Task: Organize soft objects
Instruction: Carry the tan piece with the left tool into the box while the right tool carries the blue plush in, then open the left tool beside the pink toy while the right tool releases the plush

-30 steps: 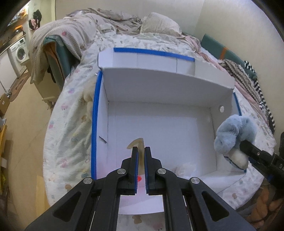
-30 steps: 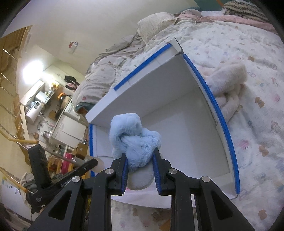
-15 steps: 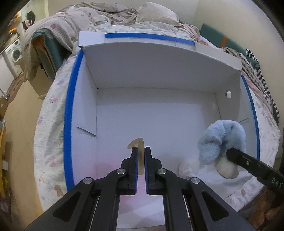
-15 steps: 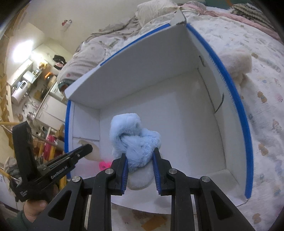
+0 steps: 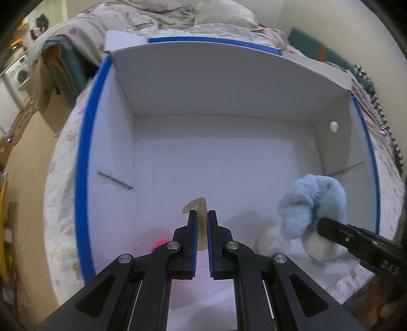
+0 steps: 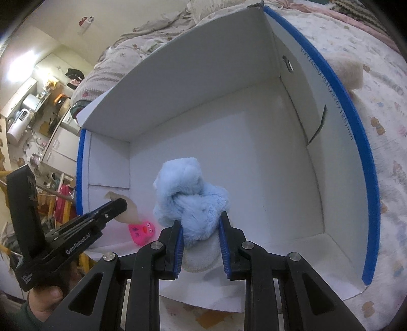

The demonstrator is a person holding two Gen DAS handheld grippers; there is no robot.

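Note:
A white cardboard box [image 5: 229, 86] with blue-taped rims lies open on the bed; it also shows in the right wrist view [image 6: 203, 76]. My left gripper [image 5: 202, 216] is shut on a thin beige soft piece [image 5: 197, 205] over the box's near left part; the same piece shows in the right wrist view [image 6: 127, 211]. My right gripper [image 6: 199, 221] is shut on a fluffy light-blue and white plush [image 6: 190, 198], held over the box's near right side [image 5: 310, 201]. A pink soft toy with eyes [image 6: 142, 230] lies on the box floor below the left gripper.
The box sits on a floral bedspread [image 6: 381, 101]. A cream fluffy item [image 6: 348, 73] lies on the bed outside the box's right wall. Rumpled bedding and pillows [image 5: 178, 15] lie behind. A chair draped with a blanket [image 5: 61, 58] stands left of the bed.
Both grippers have moved forward and down over the box, which now fills the views. The blue plush has gone from beside the box's rim to inside it. Both grips are unchanged.

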